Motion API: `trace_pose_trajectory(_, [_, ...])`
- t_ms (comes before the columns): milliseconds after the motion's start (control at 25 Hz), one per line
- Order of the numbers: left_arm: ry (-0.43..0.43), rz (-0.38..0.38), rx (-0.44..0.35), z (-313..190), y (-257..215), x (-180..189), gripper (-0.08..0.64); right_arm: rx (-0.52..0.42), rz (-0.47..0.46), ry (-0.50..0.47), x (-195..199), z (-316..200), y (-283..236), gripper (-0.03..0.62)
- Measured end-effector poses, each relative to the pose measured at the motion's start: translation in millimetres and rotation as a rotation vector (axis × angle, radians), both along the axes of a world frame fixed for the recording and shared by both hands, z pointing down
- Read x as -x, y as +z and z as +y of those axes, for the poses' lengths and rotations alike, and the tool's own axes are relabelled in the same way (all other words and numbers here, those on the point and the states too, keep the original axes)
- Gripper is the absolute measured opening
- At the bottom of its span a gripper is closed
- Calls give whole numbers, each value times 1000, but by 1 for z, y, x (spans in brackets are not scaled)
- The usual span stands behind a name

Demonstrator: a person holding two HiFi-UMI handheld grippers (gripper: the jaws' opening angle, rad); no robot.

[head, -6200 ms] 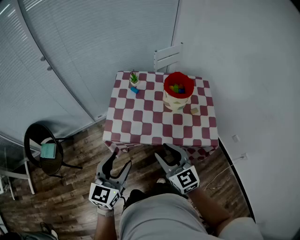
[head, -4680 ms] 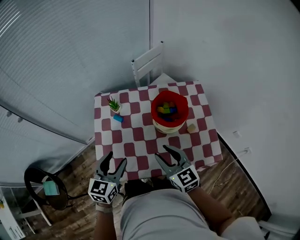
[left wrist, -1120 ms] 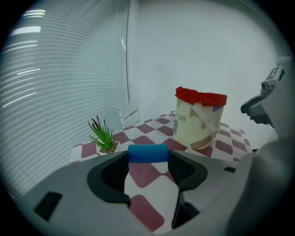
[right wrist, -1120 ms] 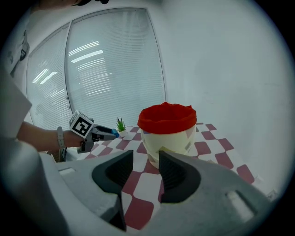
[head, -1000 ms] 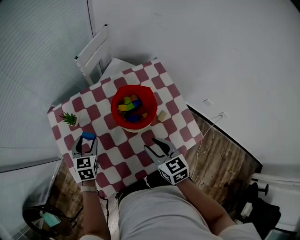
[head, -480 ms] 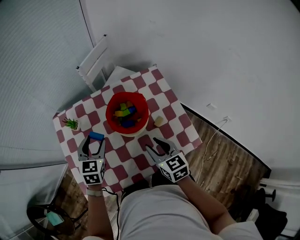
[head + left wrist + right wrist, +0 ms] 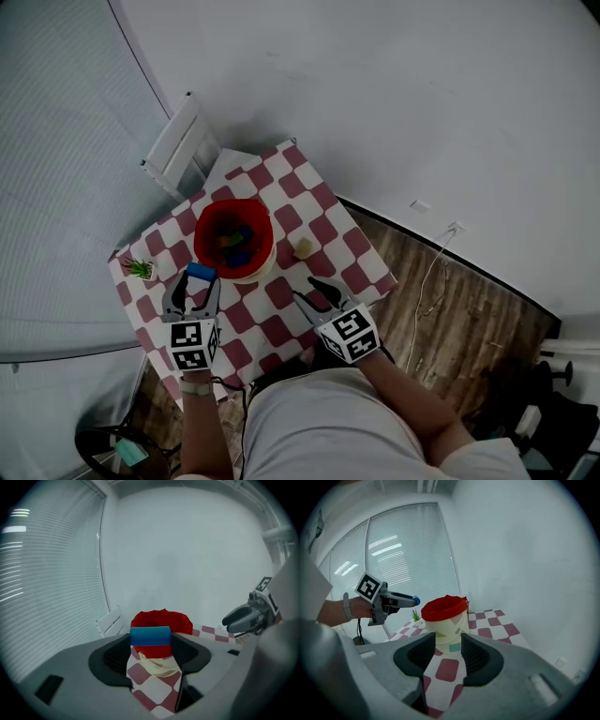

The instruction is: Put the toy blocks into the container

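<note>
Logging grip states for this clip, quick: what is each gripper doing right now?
Left gripper: closed, holding the blue block.
Right gripper: open, nothing between its fingers.

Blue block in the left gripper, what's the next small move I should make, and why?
Probably carry the left gripper forward until the blue block hangs over the container's open top. The jaws are clamped on the block, which is held clear of the table, and the head view shows it just short of the red rim rather than above the opening, so letting go here would likely miss.
</note>
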State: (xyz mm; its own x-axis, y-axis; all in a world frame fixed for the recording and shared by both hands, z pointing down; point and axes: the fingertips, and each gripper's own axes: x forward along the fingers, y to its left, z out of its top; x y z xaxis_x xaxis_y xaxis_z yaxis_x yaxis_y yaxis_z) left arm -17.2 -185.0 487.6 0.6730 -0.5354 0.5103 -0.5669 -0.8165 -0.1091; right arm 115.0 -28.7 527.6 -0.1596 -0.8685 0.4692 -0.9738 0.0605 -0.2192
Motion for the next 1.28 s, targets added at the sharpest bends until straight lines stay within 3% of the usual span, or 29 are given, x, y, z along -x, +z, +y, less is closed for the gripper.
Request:
trace_pose_trajectory(400, [104, -58, 1, 0, 9, -53, 265, 2, -12, 155, -51, 33, -2, 170])
trace_pose_trajectory(720, [141, -102, 11, -5, 24, -73, 266, 19, -18, 246, -74, 57, 2, 170])
trace_pose_trajectory(920, [135, -123, 7, -11, 28, -74, 267, 19, -27, 278, -79, 62, 2, 170])
trace_pose_trajectory(1280, [140, -93, -2, -6, 19, -73, 267, 19, -38, 283, -78, 64, 3, 170])
